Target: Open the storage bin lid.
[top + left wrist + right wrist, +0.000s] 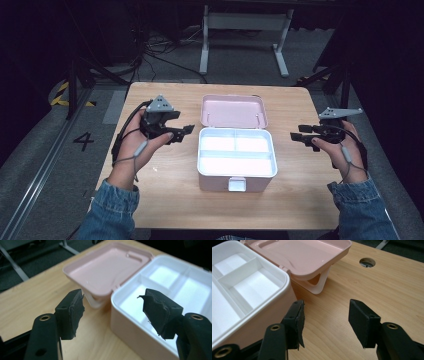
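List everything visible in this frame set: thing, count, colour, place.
box: one, pink outside, white inside, three compartments with nothing in them, table centre, open
lid: one, pink, hinged back behind the box, lying open
handle: one, white, under the open lid
latch: one, white, front wall of the box
table: one, light wood, with a round hole near its far edge
desk frame: one, white, on the floor beyond the table
floor mark "4": one, black, left of the table
left gripper: black, left of the box, open, holding nothing
right gripper: black, right of the box, open, holding nothing
sleeves: two, blue denim, bottom edge
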Motion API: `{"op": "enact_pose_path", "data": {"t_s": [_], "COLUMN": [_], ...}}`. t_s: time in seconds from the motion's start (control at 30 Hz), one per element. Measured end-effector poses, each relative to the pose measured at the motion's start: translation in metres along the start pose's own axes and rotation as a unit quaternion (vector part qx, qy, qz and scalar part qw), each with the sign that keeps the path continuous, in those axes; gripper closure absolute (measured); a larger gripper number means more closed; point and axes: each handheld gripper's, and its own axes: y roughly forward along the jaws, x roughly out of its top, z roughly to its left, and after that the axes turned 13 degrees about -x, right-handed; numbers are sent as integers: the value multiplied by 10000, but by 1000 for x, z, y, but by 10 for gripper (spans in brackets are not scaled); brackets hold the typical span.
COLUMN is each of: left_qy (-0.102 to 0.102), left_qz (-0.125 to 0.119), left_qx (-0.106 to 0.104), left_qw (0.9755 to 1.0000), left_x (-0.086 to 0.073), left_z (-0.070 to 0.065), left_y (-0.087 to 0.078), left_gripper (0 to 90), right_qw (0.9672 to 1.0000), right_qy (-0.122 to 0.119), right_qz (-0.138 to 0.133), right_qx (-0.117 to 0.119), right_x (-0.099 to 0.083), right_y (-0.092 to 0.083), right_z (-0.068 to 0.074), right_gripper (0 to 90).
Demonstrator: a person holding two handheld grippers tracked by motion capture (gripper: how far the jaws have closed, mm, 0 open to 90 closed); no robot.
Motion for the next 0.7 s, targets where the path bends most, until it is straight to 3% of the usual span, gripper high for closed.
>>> {"op": "enact_pose_path", "data": {"t_s": [0.2, 0.37, 0.47, 0.7], "left_qy": [-102, -249, -289, -724], "left_qz": [518, 710, 857, 1378], "left_qx": [400, 195, 278, 195], "left_qw": [9978, 9970, 9955, 9876], "left_x": [-29, -48, -56, -80], "left_z": [-11, -9, -4, 9], "left_y": [-4, -1, 2, 7], "left_gripper": [332, 329, 325, 319], "right_qw": [9998, 9995, 9991, 9971], "right_qy": [-57, -42, -49, -159], "right_qz": [188, 317, 423, 744], "right_qx": [25, -2, 10, -78], "right_x": [-6, -12, -16, -23], "right_y": [1, 2, 4, 12], "right_z": [2, 3, 2, 1], "right_gripper": [460, 448, 432, 429]}}
